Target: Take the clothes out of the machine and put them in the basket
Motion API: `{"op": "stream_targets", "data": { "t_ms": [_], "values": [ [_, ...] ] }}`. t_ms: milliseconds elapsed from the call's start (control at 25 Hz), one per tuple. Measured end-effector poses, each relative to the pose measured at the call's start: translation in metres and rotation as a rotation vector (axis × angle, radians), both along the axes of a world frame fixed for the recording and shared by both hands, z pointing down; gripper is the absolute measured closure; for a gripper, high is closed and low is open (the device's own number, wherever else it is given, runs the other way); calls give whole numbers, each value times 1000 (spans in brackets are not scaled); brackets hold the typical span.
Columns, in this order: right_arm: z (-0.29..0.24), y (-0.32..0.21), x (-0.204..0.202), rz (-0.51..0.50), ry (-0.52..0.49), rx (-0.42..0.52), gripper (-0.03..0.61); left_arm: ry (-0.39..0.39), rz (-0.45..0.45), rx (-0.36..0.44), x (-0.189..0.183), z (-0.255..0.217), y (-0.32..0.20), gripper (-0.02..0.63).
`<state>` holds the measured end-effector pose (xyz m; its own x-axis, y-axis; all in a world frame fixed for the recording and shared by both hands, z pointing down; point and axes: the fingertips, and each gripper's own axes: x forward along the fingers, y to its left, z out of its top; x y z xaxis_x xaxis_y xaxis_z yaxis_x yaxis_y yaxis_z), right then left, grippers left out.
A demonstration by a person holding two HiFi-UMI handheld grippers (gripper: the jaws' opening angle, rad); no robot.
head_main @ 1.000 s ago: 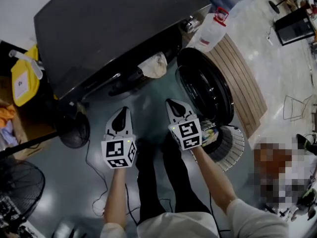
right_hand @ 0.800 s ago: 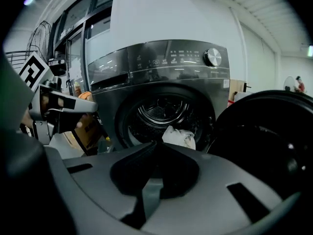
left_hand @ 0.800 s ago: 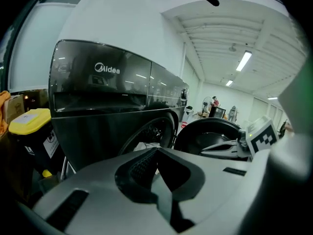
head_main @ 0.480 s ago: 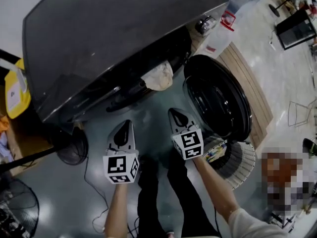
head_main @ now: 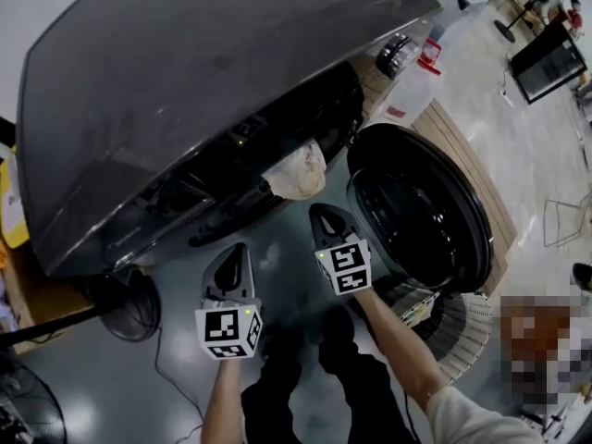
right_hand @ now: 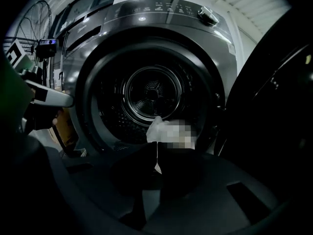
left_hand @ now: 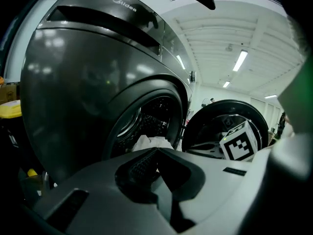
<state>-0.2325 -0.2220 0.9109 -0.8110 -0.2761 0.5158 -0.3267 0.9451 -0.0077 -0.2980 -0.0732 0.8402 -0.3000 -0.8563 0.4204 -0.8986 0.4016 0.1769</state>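
A dark grey washing machine (head_main: 185,91) fills the top of the head view, its round door (head_main: 416,206) swung open to the right. A white cloth (head_main: 298,169) hangs over the lip of the drum opening. My left gripper (head_main: 236,250) is shut and empty, below and left of the cloth. My right gripper (head_main: 324,211) is also shut and empty, just short of the cloth. In the left gripper view the cloth (left_hand: 146,142) shows just past the closed tips (left_hand: 156,152). In the right gripper view the cloth (right_hand: 156,128) lies at the drum's (right_hand: 151,92) front edge, above the closed tips (right_hand: 157,144).
A white slatted basket (head_main: 453,331) stands on the floor at the lower right, behind my right arm. A floor fan (head_main: 129,294) sits at the left, by the machine's corner. A white jug (head_main: 421,67) and a wooden slatted panel (head_main: 467,151) lie beyond the open door.
Both grippers have sunk and come closer to the machine's opening, which now looms larger. Both stay shut and empty; the cloth has not moved.
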Motion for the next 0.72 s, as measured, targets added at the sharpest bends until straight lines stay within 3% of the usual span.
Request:
{"op": "stream_targets", "data": {
  "t_ms": [400,480,520,600,720],
  "values": [
    [38,-37,-50,-13,-49,28,543,-28,8,34,-15,39,-24,595],
    [42,-42,-61,-19,-68,26,328,-33,14,38,-16,44,-27,595],
    [46,-47,-65,-15,-73,34,277,-36,16,39,-16,46,-29,595],
    [53,-59,-74,1,-75,60,201,-43,21,45,-17,49,-33,595],
    [67,-77,-89,14,-60,81,166,-54,33,56,-18,57,-37,595]
  ]
}}
